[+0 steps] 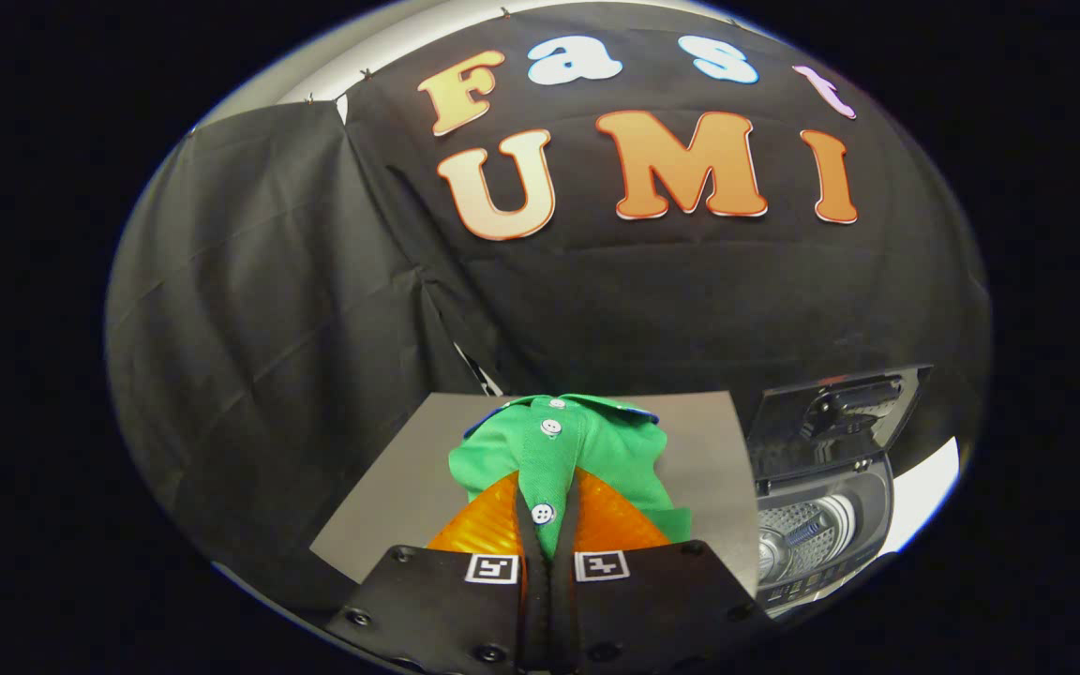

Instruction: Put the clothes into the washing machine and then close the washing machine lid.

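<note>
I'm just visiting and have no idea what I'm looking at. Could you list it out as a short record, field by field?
gripper: gripper, fingers shut on the green shirt
held item: green shirt, buttoned placket pinched between the fingers, the rest hanging ahead of them
surface: grey table under the shirt
machine: top-loading washing machine beside the table
lid: washing machine lid raised, drum open
task stage: shirt not yet in the drum
</note>
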Demonstrator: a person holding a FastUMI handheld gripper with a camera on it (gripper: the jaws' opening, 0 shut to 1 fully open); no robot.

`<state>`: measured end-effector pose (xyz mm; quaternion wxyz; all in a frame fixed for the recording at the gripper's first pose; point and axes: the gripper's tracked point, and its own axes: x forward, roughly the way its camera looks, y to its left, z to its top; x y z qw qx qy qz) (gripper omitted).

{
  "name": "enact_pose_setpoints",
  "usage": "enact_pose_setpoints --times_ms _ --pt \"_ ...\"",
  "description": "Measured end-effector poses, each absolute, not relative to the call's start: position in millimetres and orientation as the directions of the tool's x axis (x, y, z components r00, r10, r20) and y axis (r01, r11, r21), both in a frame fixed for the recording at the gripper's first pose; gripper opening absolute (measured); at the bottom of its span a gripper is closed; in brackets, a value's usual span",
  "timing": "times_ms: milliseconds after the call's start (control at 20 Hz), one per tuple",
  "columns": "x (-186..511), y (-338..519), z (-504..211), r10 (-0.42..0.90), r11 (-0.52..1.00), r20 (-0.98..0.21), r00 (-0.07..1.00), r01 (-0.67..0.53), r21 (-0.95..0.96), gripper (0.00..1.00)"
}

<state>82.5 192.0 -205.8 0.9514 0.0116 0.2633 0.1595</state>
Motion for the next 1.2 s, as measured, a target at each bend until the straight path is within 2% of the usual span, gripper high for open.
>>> enact_pose_setpoints --times_ms 350,600,1200 --pt "111 95 -139 0.213 0.976 -0.407 0.888 -0.212 0.048 0.08" --pt "127 23 -119 0.143 0.990 -0.371 0.918 -0.137 0.043 0.08" --pt "156 -105 -155 0.051 0.999 -0.420 0.906 -0.039 0.037 0.08"
